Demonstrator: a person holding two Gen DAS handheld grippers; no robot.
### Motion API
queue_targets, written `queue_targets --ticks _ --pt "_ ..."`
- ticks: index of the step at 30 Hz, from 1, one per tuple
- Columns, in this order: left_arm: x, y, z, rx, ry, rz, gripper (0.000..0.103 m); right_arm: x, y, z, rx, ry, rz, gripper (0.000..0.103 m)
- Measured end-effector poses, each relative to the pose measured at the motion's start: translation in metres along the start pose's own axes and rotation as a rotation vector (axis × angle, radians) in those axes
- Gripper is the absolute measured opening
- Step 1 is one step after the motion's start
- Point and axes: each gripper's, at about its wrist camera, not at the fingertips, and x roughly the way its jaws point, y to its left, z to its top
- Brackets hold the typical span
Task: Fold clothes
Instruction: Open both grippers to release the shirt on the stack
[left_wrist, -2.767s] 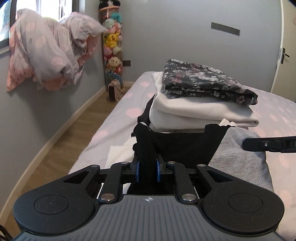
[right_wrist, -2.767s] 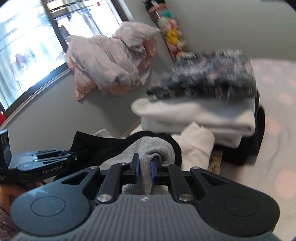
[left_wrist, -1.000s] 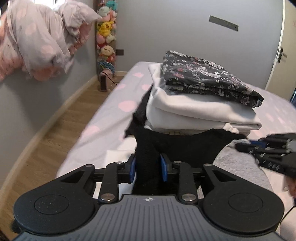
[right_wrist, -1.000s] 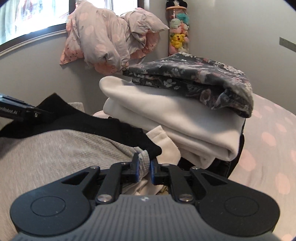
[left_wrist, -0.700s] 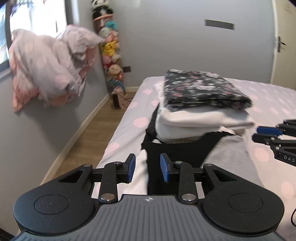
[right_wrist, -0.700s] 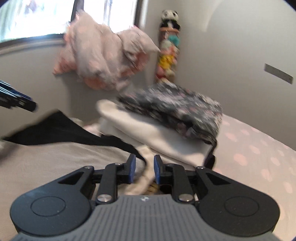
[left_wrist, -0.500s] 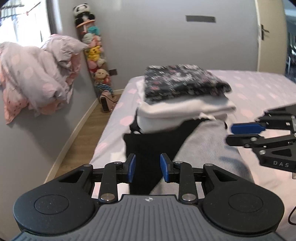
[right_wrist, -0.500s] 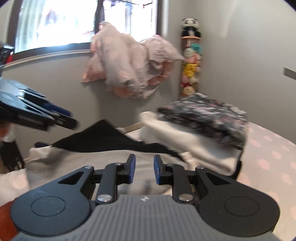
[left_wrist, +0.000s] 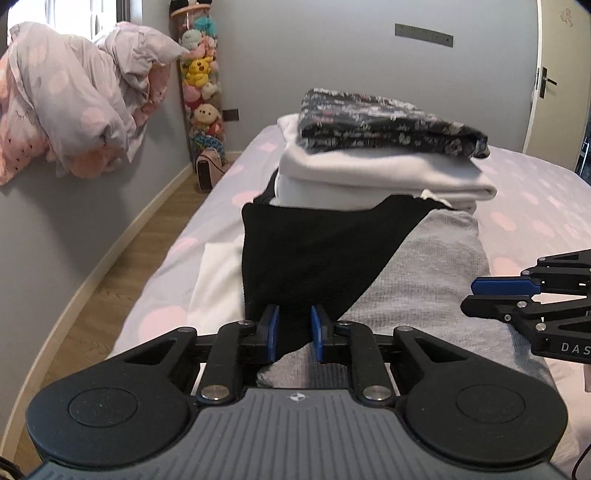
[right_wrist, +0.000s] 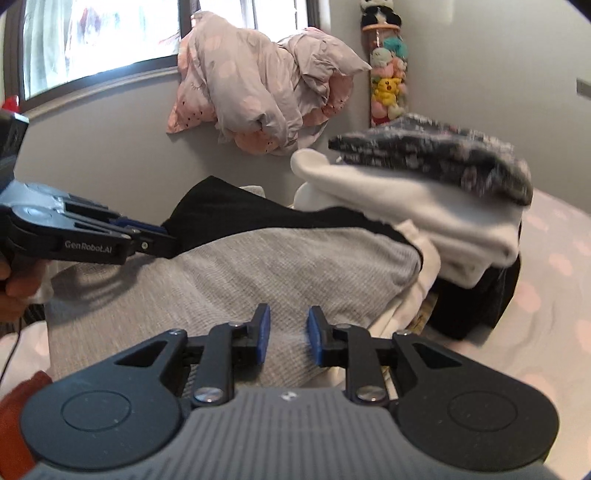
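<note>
Garment (left_wrist: 424, 266) lies between closing left gripper (left_wrist: 293, 326) pads; right gripper (right_wrist: 284, 325) opening, empty.

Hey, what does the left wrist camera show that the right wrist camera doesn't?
Only the left wrist view shows the wooden floor, the door and the left claw closing around the black part of the garment.

Only the right wrist view shows the window and the right claw, opening, over the grey part with nothing between its pads.

Both show the folded stack, floral piece on white, the crumpled bedding and the plush toys.
</note>
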Motion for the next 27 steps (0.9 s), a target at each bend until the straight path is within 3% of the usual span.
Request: queue_targets --ticks 4,10,13,15,27 --pt "0.006 0.004 -0.003 -0.031 0.013 -0.014 0.021 0.007 -0.004 -0.004 0.019 0.002 0.011 0.025" --pt "-0.015 -0.015 0.012 0.015 0.023 0.048 0.021 0.007 0.0 0.009 0.013 0.051 -0.006 0.025" --pt "-0.06 -0.027 0.023 0.055 -0.04 0.022 0.021 -0.003 0.008 0.021 -0.012 0.075 -0.036 0.027" --pt "-0.09 -0.036 0.03 0.088 -0.07 0.021 0.022 -0.019 0.014 0.027 -0.022 0.051 -0.039 0.035" --pt "-0.241 -0.088 0.043 0.187 -0.168 0.145 0.028 -0.148 0.07 0.054 -0.014 -0.054 -0.026 0.04"
